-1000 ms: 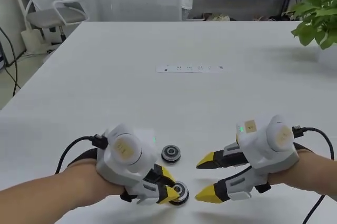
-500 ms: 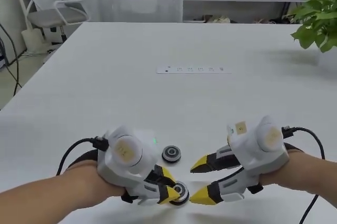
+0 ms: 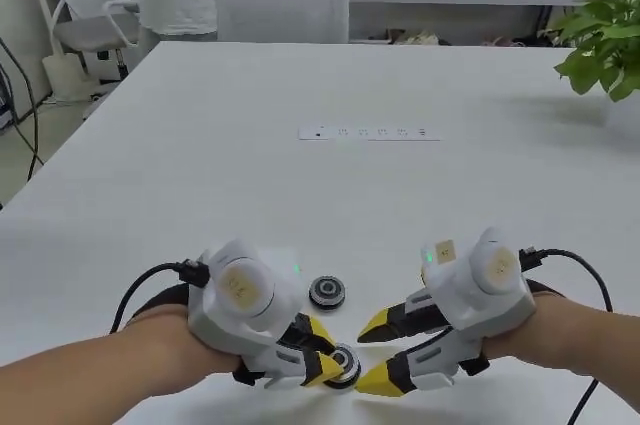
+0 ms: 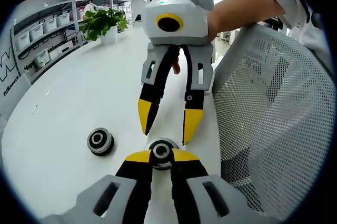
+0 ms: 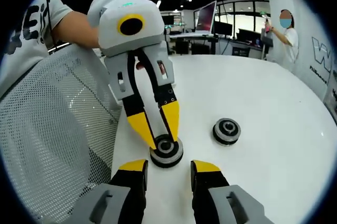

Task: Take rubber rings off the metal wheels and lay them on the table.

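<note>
Metal wheels, two of them, low on the white table (image 3: 300, 195) right in front of the person. The near wheel (image 3: 345, 364) sits clamped between the yellow tips of the left gripper (image 3: 326, 366), jaws pinched onto its sides, and it rests flat on the tabletop. From the right gripper view you can see a dark rubber ring (image 5: 156, 158) around its rim, on the wheel, not off it. The far wheel (image 3: 327, 291) lies flat just beyond, apart from both tools, nobody touching it, and it shows a dark outer band too. Now the right gripper (image 3: 370, 354): jaws spread apart, nothing between them, tips pointing straight at the near wheel from the other side and very close. The left gripper view has one yellow tip just beside the wheel's edge; whether it touches, I cannot tell. Further up the table, a white power strip (image 3: 368, 132) lies flat, and a green plant (image 3: 600, 35) stands at the far right corner
</note>
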